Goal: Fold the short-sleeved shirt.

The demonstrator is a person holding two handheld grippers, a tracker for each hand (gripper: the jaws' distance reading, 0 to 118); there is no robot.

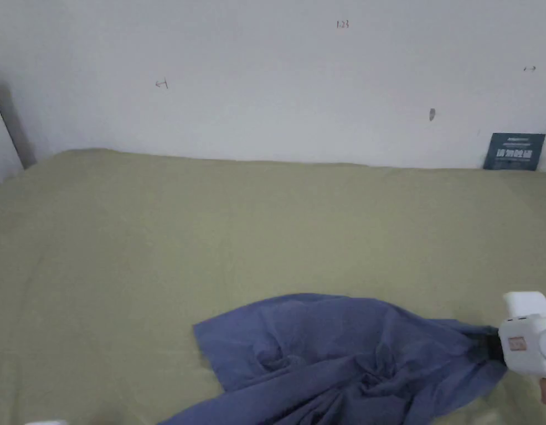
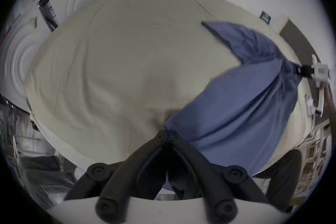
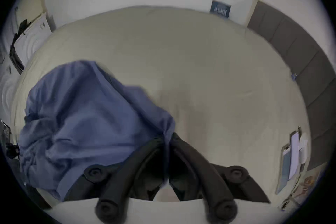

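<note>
Blue short-sleeved shirt (image 1: 344, 354), rumpled at six o'clock on green bed cover (image 1: 211, 232), apparently pinched by both left gripper (image 2: 168, 134) and right gripper (image 3: 168, 138): pull apart evenly to flatten before folding.

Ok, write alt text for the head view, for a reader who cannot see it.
A crumpled blue fabric shirt lies at the near edge of an olive-green bed sheet, one end bunched in the jaws of the white right hand-held gripper at the right edge. Behind is a white wall with a small dark sign.
</note>
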